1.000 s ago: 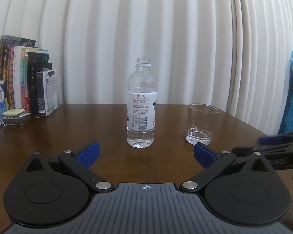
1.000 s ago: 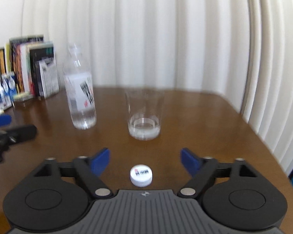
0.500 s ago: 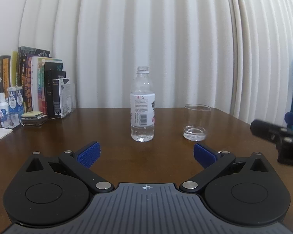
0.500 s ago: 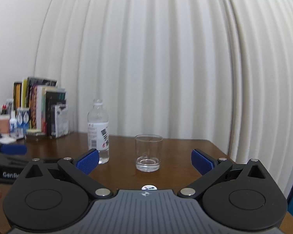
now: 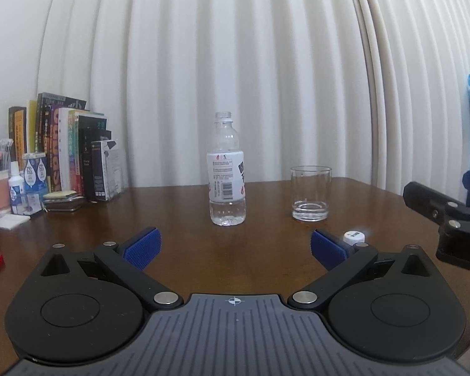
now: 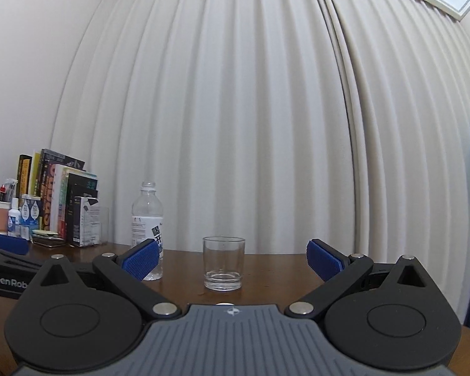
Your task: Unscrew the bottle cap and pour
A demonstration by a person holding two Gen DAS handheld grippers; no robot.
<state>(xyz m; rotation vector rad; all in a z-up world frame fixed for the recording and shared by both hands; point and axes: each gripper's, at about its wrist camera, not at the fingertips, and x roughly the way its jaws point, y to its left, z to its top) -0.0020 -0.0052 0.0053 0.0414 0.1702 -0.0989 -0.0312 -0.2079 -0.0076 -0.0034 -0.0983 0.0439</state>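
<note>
The bottle [image 5: 227, 169] stands open on the table [image 5: 178, 219] beside the glass [image 5: 310, 192]. Its cap [image 5: 354, 237] lies near. Both the left gripper [image 5: 234, 248] and right gripper [image 6: 233, 259] are spread wide, holding nothing, probably done pouring.

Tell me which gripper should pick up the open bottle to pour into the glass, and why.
Left, probably. The left gripper is open with the bottle centred straight ahead between its fingers. The right gripper faces the glass; the bottle sits off behind its left finger.
</note>
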